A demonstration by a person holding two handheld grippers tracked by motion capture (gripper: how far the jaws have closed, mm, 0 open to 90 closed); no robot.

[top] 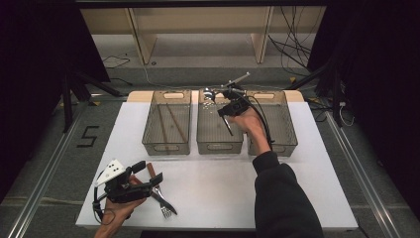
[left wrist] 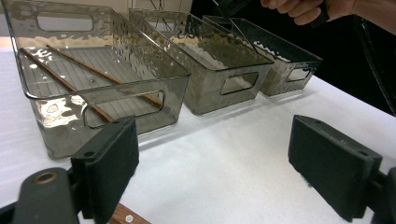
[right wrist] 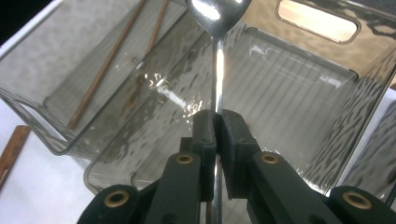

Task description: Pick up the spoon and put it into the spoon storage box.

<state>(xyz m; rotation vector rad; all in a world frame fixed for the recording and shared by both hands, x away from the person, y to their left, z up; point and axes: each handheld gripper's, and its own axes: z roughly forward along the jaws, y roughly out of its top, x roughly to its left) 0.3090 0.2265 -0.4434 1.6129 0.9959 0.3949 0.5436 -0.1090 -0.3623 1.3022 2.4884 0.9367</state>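
Observation:
My right gripper [top: 227, 115] hangs over the middle clear bin [top: 219, 147], shut on the handle of a metal spoon [top: 208, 93]. In the right gripper view the jaws [right wrist: 218, 126] pinch the spoon [right wrist: 215, 60] mid-handle, its bowl pointing away over the middle bin's floor [right wrist: 289, 84]. My left gripper [top: 147, 174] rests low at the table's front left, open, beside a fork [top: 166, 209] and a wood-handled utensil [top: 151, 170]. In the left gripper view its jaws [left wrist: 212, 154] stand wide apart with bare table between them and a wooden handle [left wrist: 122, 216] at the bottom edge.
Three grey see-through bins stand in a row at the back of the white table. The left bin [top: 167, 147] holds two brown chopsticks [left wrist: 93, 70]. The right bin [top: 285, 144] sits under my right forearm. Cables and dark stands surround the table.

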